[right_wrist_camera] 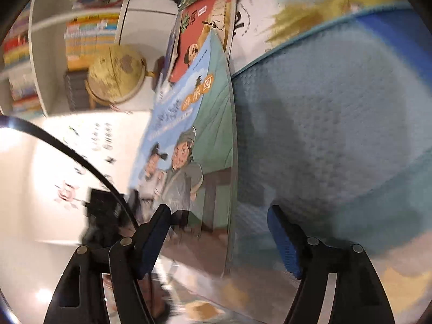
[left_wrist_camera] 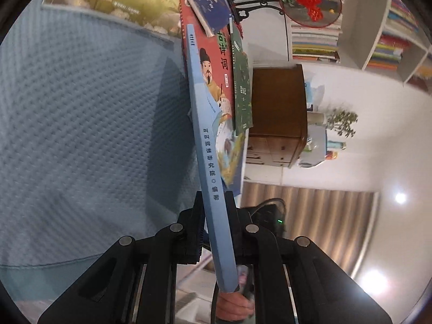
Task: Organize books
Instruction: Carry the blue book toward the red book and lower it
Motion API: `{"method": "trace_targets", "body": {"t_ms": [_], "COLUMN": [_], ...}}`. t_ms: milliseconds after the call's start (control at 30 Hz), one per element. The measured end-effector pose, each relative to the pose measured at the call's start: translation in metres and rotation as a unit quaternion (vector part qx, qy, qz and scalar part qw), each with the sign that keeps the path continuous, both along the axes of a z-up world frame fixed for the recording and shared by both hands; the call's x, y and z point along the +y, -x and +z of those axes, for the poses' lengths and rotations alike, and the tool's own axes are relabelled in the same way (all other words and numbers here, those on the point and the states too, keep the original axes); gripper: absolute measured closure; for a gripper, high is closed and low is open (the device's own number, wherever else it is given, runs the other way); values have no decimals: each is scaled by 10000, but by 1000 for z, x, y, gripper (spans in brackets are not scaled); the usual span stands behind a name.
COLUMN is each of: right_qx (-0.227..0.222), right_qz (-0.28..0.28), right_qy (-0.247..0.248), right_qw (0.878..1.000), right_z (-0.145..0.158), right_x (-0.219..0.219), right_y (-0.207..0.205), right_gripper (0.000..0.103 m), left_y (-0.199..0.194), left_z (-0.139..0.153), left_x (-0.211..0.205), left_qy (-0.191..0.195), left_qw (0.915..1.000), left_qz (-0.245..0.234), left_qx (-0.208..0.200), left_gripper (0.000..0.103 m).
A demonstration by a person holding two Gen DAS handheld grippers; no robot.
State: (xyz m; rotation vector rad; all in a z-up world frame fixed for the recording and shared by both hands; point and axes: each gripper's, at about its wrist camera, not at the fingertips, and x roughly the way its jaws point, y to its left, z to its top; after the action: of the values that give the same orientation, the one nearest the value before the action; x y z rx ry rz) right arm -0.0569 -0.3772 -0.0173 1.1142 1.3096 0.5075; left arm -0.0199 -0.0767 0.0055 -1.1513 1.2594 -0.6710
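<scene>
Paperback stiffness helps: the thin blue-spined book (left_wrist_camera: 209, 145) stands on edge over the blue quilted cloth (left_wrist_camera: 81, 108), clenched near its spine end by the left gripper (left_wrist_camera: 216, 210). Right gripper (right_wrist_camera: 218, 232) jaws gape, straddling its glossy, probably slippery cover untouched.

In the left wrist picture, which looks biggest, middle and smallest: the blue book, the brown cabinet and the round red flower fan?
1. Blue book: biggest, though it is nearest the camera, clamped in the left gripper.
2. Brown cabinet.
3. Red flower fan: smallest, but farthest away.
</scene>
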Motion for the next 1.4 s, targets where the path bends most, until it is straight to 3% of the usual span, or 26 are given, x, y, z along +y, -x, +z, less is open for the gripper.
{"method": "trace_targets", "body": {"t_ms": [67,100,133,167,267,333,433,567,767,900,1200,1400], "right_qx": [83,64,22,-16,-241,-503,-1038,-1705,-2158,-2529,-3213,-3183], "right_qz": [-234,-307,-313,-281,-79,166,709,1411,1923,2283,2938,3176], "right_qy": [-303,-388,-438,-416,338,974,2012,2840,2560,2652,2507,2475], "right_qw": [9992,9988,9985,9987,9991,9938,9714,9329,9224,9020,8646,8582], "right_z": [-7,-8,-7,-5,10,27,56,84,107,121,142,133], "right_x": [0,0,3,5,15,23,48,83,121,156,264,322], "right_y": [1,2,3,2,0,-3,-8,0,-3,-8,-70,-113], "right_gripper": [32,39,54,63,71,75,77,77,77,77,77,77], "left_y": [2,3,5,5,6,8,15,22,32,33,6,-34], "left_z": [-6,-7,-7,-6,-1,8,25,41,57,71,99,85], "left_x": [1,3,2,1,-6,-15,-26,-18,24,60,156,204], "left_qy": [167,166,-13,-218,-870,-1487,-2034,-2227,-2275,-2350,-2787,-2989], "left_qw": [9998,9997,9999,9997,9957,9865,9709,9623,9607,9585,9403,9341], "left_qz": [27,34,7,-56,-290,-531,-809,-804,-456,-100,753,1052], "left_qx": [139,166,144,90,-131,-447,-973,-1338,-1523,-1611,-1805,-1645], "left_gripper": [93,93,93,94,95,93,93,92,90,90,90,89]}}
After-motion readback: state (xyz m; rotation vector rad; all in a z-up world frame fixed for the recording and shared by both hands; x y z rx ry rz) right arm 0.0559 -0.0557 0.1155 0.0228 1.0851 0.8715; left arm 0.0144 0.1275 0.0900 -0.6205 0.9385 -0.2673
